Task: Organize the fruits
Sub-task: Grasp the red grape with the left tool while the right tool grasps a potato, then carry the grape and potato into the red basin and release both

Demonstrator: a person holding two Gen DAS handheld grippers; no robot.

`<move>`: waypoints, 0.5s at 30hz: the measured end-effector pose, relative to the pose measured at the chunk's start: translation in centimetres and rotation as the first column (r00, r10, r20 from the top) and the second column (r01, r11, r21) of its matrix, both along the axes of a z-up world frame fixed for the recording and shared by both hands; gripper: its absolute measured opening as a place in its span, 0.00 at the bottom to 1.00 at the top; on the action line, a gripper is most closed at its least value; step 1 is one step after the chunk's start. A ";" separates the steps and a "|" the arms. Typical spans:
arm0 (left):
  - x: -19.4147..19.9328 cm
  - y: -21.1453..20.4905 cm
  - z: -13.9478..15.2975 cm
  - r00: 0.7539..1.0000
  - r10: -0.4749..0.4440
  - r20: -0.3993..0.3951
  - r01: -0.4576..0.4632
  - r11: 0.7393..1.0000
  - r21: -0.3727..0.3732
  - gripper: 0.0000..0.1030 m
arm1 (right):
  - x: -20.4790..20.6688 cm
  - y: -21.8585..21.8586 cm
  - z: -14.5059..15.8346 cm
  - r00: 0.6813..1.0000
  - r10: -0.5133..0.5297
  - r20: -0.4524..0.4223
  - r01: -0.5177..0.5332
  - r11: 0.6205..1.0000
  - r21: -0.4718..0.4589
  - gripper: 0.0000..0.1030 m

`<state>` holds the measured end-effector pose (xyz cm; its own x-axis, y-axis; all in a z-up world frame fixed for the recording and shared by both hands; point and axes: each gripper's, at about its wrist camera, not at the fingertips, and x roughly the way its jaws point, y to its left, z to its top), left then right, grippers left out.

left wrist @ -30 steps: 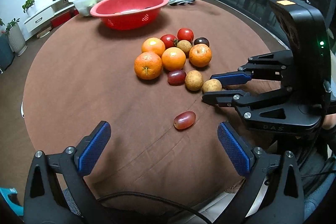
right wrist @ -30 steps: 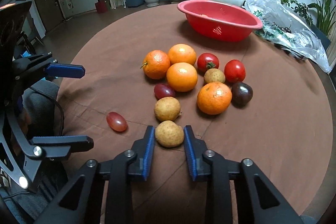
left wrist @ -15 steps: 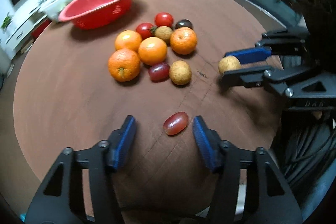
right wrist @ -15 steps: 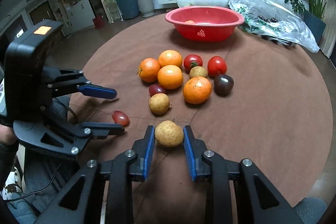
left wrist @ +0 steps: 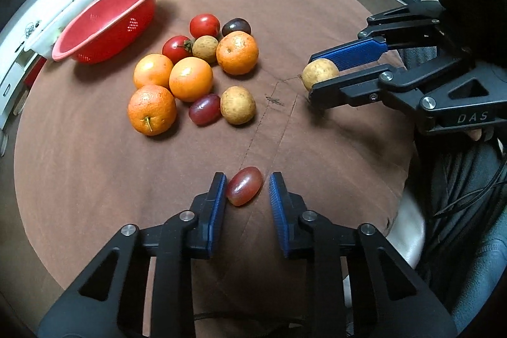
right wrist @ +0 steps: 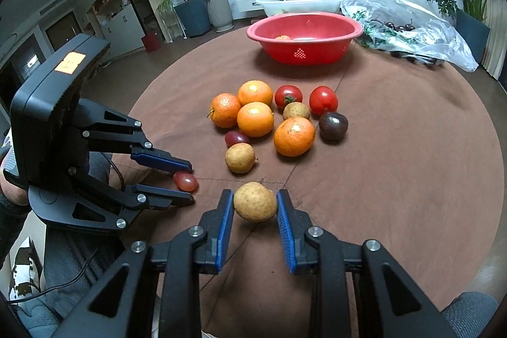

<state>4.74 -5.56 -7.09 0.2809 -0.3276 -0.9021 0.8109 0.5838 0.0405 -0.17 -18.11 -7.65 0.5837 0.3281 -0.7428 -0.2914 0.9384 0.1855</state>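
A pile of fruit lies mid-table: several oranges (left wrist: 190, 79), tomatoes (left wrist: 204, 25), a dark plum (left wrist: 236, 26), a red grape (left wrist: 204, 109) and tan round fruits (left wrist: 238, 105). My left gripper (left wrist: 247, 190) straddles a lone red grape (left wrist: 244, 190) on the cloth; the left pad touches it and a gap shows at the right pad. It also shows in the right wrist view (right wrist: 185, 181). My right gripper (right wrist: 255, 206) is shut on a tan round fruit (right wrist: 255, 201), held just above the table, to the right of the pile in the left wrist view (left wrist: 319, 72).
A red colander basket (left wrist: 104, 24) stands at the far side with some fruit inside (right wrist: 282, 37). A clear plastic bag (right wrist: 408, 24) with cherries lies beside it, and a white tub (right wrist: 298, 1) behind. The brown cloth (left wrist: 95, 179) covers the round table.
My left gripper moved forward and narrowed around the lone grape. My right gripper lifted the tan fruit out of the pile and drew it back toward the table's near edge.
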 end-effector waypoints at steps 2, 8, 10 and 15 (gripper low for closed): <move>0.2 -0.1 0.0 1.000 0.006 -0.005 -0.006 1.000 -0.006 0.25 | 0.0 0.0 0.0 1.000 -0.002 0.000 0.002 1.000 0.002 0.29; 0.3 0.6 0.1 0.999 0.040 -0.013 -0.040 0.999 -0.032 0.19 | -0.1 -0.2 0.1 1.000 -0.008 0.001 0.008 1.000 0.011 0.29; 0.3 0.7 0.0 0.999 0.047 -0.014 -0.048 0.998 -0.039 0.19 | -0.1 -0.2 0.1 1.000 -0.010 0.000 0.010 1.000 0.015 0.29; 0.0 1.2 0.1 0.998 0.061 -0.010 -0.062 0.997 -0.049 0.19 | -0.1 -0.2 0.1 1.000 -0.013 0.002 0.013 1.000 0.016 0.29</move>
<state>4.70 -4.38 -7.02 0.2947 -0.3537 -0.8877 0.7736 0.6336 0.0043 -0.29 -18.34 -7.52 0.5894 0.3321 -0.7364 -0.2792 0.9391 0.2001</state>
